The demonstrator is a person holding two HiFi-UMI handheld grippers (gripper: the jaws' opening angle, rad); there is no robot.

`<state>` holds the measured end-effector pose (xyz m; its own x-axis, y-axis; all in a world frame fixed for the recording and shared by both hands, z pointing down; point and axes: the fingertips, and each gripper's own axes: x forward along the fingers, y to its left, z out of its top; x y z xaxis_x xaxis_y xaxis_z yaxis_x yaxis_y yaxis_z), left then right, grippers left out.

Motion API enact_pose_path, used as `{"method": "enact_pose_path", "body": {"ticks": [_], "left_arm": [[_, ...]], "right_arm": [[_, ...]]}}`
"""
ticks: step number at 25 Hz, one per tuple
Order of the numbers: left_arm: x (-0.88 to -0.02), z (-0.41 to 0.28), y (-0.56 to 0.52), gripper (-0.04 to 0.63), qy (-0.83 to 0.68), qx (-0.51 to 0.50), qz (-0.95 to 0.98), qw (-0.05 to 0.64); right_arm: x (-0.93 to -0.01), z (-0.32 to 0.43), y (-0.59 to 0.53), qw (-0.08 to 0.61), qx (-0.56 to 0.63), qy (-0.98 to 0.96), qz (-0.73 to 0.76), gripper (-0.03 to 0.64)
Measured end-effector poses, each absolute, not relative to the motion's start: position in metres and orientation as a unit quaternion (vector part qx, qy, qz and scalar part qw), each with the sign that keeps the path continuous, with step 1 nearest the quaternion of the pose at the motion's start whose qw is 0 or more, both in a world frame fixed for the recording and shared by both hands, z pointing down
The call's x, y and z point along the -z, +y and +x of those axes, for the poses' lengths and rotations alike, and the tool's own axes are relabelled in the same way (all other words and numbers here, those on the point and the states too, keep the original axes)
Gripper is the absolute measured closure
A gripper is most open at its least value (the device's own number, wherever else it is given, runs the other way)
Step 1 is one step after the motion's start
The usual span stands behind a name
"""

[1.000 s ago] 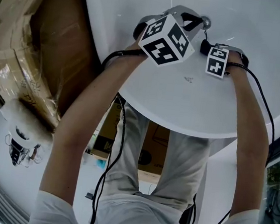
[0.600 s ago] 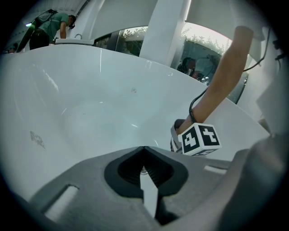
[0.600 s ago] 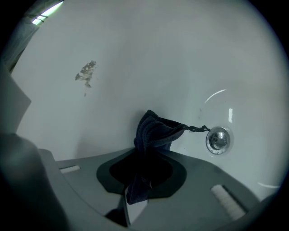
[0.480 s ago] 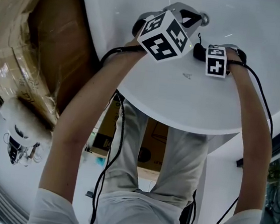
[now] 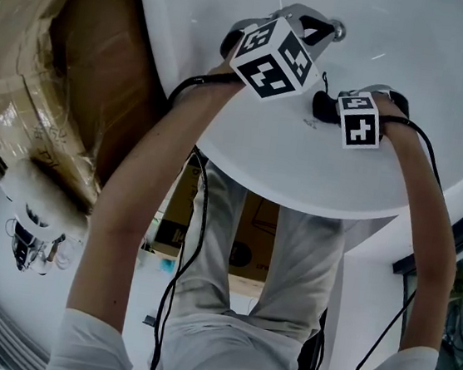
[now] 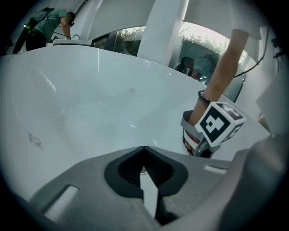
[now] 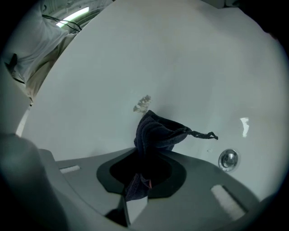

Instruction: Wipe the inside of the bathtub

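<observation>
We lean over the white bathtub (image 5: 415, 52), with both arms reaching down into it. Our right gripper (image 7: 137, 180) has its jaws clamped tight on a dark blue cloth (image 7: 158, 131). The cloth bunches up out of the jaws, and its free end points at the bathtub's inner wall, with a loose thread trailing off to one side. We cannot tell whether the cloth touches the wall.

Just past the cloth's tip we see a small grey smudge (image 7: 143, 103) on that wall. A round metal button (image 7: 229, 159) sits in the bathtub's surface, off to the side of the cloth and apart from it.

Our left gripper (image 6: 144, 170) has its jaws closed together with nothing between them. It is inside the bathtub, just beside the right gripper, and from the head view its tip lies near the metal button.

Outside the bathtub, close along its rim, stand brown cardboard boxes (image 5: 52, 74), partly wrapped in clear film.
</observation>
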<state>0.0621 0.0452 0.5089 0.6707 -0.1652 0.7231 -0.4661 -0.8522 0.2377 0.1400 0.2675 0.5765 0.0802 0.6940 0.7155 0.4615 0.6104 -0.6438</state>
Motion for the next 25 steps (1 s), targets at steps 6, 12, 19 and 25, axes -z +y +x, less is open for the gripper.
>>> {"method": "enact_pose_path", "body": {"ticks": [6,12,19,25], "left_arm": [[-0.507,0.063,0.042,0.597,-0.180,-0.361,0.892,0.205],[-0.505,0.064,0.043,0.597,-0.177,-0.359,0.894,0.201],[-0.505,0.064,0.045,0.597,-0.172,-0.361,0.895,0.198],[-0.497,0.068,0.048,0.597,-0.174,-0.351,0.897,0.206]], "right_arm": [[-0.539,0.141,0.282,0.579,-0.088,-0.672,-0.453,0.561],[-0.500,0.145,0.296,0.567,-0.071,-0.670,-0.473,0.561],[-0.458,0.149,0.310,0.557,-0.055,-0.668,-0.491,0.561],[-0.432,0.152,0.318,0.551,-0.041,-0.669,-0.496,0.561]]}}
